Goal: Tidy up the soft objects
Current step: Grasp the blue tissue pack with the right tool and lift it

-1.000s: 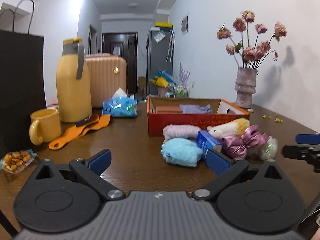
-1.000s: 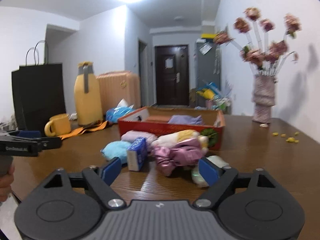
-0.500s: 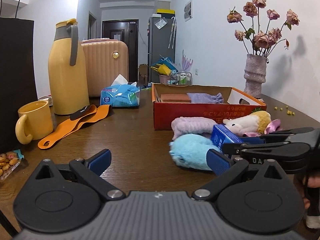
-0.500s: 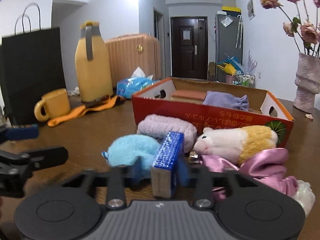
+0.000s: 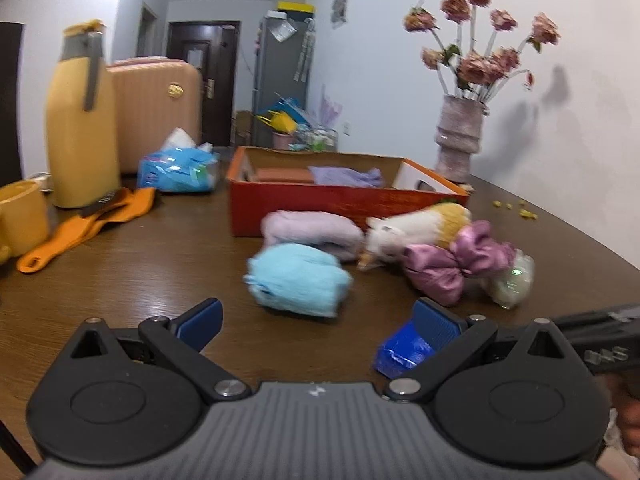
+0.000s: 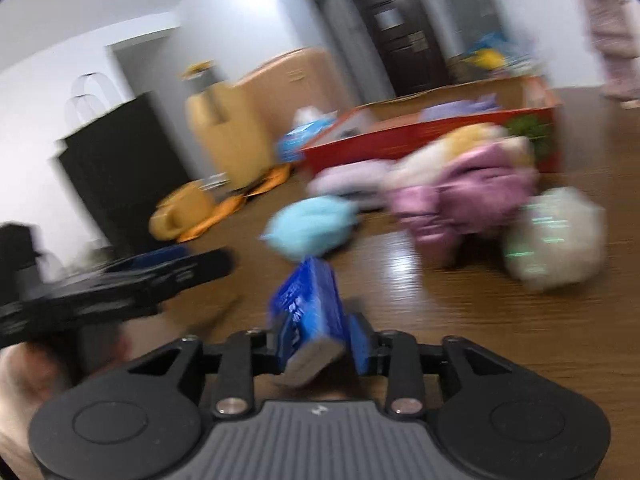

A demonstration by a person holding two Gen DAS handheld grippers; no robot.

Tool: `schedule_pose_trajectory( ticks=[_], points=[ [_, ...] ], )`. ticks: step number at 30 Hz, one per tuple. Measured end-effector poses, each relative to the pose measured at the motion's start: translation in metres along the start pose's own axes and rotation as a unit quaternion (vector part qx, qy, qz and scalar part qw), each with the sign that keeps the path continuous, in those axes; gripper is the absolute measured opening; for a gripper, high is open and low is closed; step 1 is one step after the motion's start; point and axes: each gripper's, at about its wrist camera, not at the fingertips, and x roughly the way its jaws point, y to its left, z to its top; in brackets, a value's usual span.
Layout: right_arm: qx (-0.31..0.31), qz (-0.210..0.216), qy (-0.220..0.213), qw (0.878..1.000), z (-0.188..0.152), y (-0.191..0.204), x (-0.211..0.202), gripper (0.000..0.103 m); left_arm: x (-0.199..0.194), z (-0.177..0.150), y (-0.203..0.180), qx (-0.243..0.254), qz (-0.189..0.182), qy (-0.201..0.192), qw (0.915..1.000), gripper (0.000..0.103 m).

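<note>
My right gripper (image 6: 322, 336) has the blue tissue pack (image 6: 310, 300) between its pads, tilted and lifted near the table's front; its jaws are opening slightly while the pads still touch the pack. The same pack (image 5: 404, 350) shows behind my left gripper's right finger. My left gripper (image 5: 318, 318) is open with nothing in it, just in front of a light blue fluffy roll (image 5: 298, 280). Behind that lie a pink rolled towel (image 5: 312, 232), a white and yellow plush toy (image 5: 420, 224), a purple satin bow (image 5: 452, 264) and a whitish bundle (image 5: 512, 280). The red box (image 5: 344, 200) holds folded cloths.
A yellow flask (image 5: 82, 120), a yellow mug (image 5: 20, 216), orange straps (image 5: 88, 220) and a blue wipes pack (image 5: 178, 172) stand on the left. A vase of flowers (image 5: 460, 140) is at the back right. A black paper bag (image 6: 116, 172) stands at the far left.
My right gripper shut on the blue tissue pack and pulled it out of the pile toward the front, rolling as it went. My left gripper shifted a little and stayed open.
</note>
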Motion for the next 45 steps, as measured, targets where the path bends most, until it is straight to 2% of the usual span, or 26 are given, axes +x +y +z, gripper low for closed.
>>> schedule_pose_trajectory(
  ticks=[3,5,7,9,12,14,15,18,21,24,29,33,36,37,38,40,41,45],
  points=[
    [-0.01,-0.046,-0.024,0.999,-0.002,-0.002,-0.006,0.037,0.005,-0.001,-0.009,-0.001,-0.019,0.009,0.9998,0.103],
    [-0.008,-0.041,-0.026,0.999,-0.004,-0.005,-0.013,0.037,0.011,-0.001,-0.012,-0.005,-0.034,0.016,0.9993,0.103],
    [0.0,-0.024,-0.025,0.999,-0.007,-0.007,-0.019,0.037,0.02,0.0,-0.015,-0.009,-0.051,0.026,0.9983,0.096],
    [0.006,-0.022,-0.026,0.999,-0.013,-0.006,-0.024,0.037,0.032,0.002,-0.016,-0.013,-0.056,0.038,0.9976,0.071],
    [0.012,-0.014,-0.016,1.0,-0.02,-0.002,-0.026,0.037,0.05,0.004,-0.013,-0.029,-0.07,0.065,0.995,0.049],
    [0.037,0.018,-0.01,0.999,-0.025,-0.003,-0.029,0.037,0.054,0.003,-0.013,-0.036,-0.084,0.082,0.9924,0.037],
    [0.046,0.033,-0.01,0.998,-0.027,-0.002,-0.028,0.037,0.055,0.001,-0.013,-0.039,-0.089,0.086,0.9916,0.035],
    [0.055,0.037,-0.014,0.998,-0.032,0.001,-0.022,0.037,0.048,-0.002,-0.014,-0.049,-0.078,0.09,0.9917,0.034],
    [0.076,0.029,-0.019,0.996,-0.029,-0.002,-0.015,0.038,0.037,-0.006,-0.014,-0.088,-0.077,0.107,0.9874,0.03],
    [0.103,0.025,-0.028,0.994,-0.026,-0.008,-0.012,0.038,0.023,-0.012,-0.015,-0.107,-0.1,0.124,0.9813,0.031],
    [0.1,-0.005,-0.039,0.994,-0.024,-0.011,-0.014,0.038,0.02,-0.015,-0.011,-0.133,-0.145,0.144,0.9699,0.032],
    [0.091,-0.025,-0.046,0.994,-0.021,-0.009,-0.018,0.038,0.025,-0.009,-0.009,-0.127,-0.117,0.128,0.9767,0.038],
    [0.088,-0.03,-0.047,0.995,-0.019,-0.005,-0.016,0.038,0.033,-0.005,-0.014,-0.12,-0.127,0.119,0.9774,0.038],
    [0.082,-0.034,-0.045,0.995,-0.019,-0.002,-0.014,0.034,0.036,-0.004,-0.018,-0.107,-0.121,0.119,0.9797,0.038],
    [0.062,-0.048,-0.038,0.996,-0.019,0.004,-0.01,0.028,0.038,-0.006,-0.024,-0.088,-0.114,0.12,0.9824,0.033],
    [0.016,-0.072,-0.039,0.997,-0.022,0.014,-0.006,0.028,0.038,-0.011,-0.031,-0.056,-0.108,0.113,0.9862,0.03],
    [0.004,-0.08,-0.039,0.996,-0.023,0.018,-0.005,0.027,0.037,-0.012,-0.032,-0.046,-0.107,0.111,0.9869,0.03],
    [-0.002,-0.085,-0.03,0.996,-0.019,0.02,-0.003,0.026,0.039,-0.014,-0.025,-0.062,-0.118,0.119,0.9838,0.03]
  ],
)
